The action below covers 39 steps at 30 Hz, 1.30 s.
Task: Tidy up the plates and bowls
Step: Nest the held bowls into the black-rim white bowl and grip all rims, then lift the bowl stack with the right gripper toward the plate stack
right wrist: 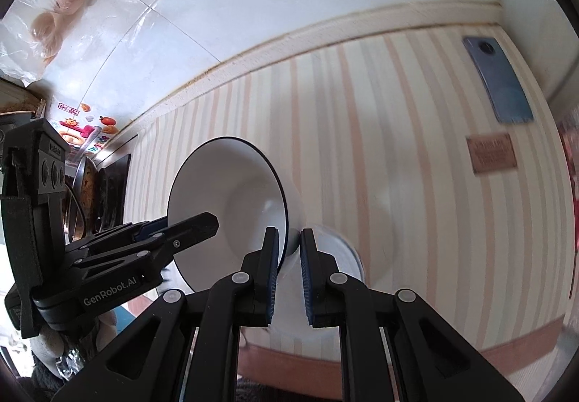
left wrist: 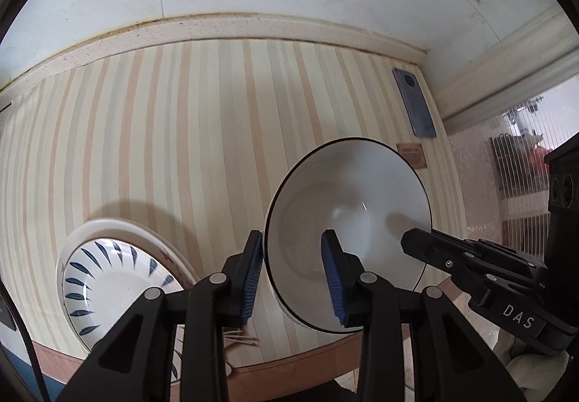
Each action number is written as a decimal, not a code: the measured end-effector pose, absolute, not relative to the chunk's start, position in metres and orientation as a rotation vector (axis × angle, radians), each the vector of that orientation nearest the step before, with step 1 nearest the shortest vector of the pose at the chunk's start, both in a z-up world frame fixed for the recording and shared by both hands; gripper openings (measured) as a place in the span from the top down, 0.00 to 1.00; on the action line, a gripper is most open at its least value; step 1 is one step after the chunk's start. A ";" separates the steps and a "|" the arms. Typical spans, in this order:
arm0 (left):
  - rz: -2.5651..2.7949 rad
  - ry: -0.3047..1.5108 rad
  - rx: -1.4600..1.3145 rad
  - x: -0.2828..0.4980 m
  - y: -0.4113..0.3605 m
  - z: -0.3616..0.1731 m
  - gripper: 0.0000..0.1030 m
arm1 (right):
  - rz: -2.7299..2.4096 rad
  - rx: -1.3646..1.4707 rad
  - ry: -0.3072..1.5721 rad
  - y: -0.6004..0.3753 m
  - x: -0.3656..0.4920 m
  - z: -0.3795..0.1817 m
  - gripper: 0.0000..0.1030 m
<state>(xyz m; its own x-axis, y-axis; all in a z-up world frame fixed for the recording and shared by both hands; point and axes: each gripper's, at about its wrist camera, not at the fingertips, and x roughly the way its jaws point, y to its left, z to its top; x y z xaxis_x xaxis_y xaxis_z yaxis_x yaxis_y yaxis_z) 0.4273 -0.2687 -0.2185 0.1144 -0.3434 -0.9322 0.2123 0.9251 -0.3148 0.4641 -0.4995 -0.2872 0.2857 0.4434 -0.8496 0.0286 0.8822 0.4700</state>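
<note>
Left wrist view: left gripper (left wrist: 293,250) and right gripper (left wrist: 410,239) both pinch the white bowl's (left wrist: 347,221) rim; uneven pulling could crack or drop it onto the tabletop (left wrist: 181,134).

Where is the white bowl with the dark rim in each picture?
Left wrist view: the white bowl is lower right of centre, its rim between the left gripper's pads.
Right wrist view: the bowl sits left of centre.
Shared landmark: the blue phone lying on the striped table.
</note>
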 end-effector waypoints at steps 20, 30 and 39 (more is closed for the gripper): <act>-0.383 1.462 -0.013 0.402 -0.296 -0.260 0.71 | 0.245 0.486 1.361 -0.518 0.417 -0.354 0.87; -0.381 1.437 0.039 0.403 -0.303 -0.263 0.71 | 0.234 0.474 1.372 -0.516 0.420 -0.354 0.87; -0.370 1.412 0.069 0.392 -0.294 -0.242 0.70 | 0.219 0.483 1.375 -0.518 0.420 -0.348 0.86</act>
<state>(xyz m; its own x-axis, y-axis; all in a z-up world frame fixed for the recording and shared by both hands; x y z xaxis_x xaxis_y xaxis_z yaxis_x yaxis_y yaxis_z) 0.3922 -0.2941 -0.2424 0.1111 -0.2110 -0.9712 0.2922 0.9410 -0.1710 0.4195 -0.5181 -0.3476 0.1937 0.4245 -0.8845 0.1281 0.8829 0.4518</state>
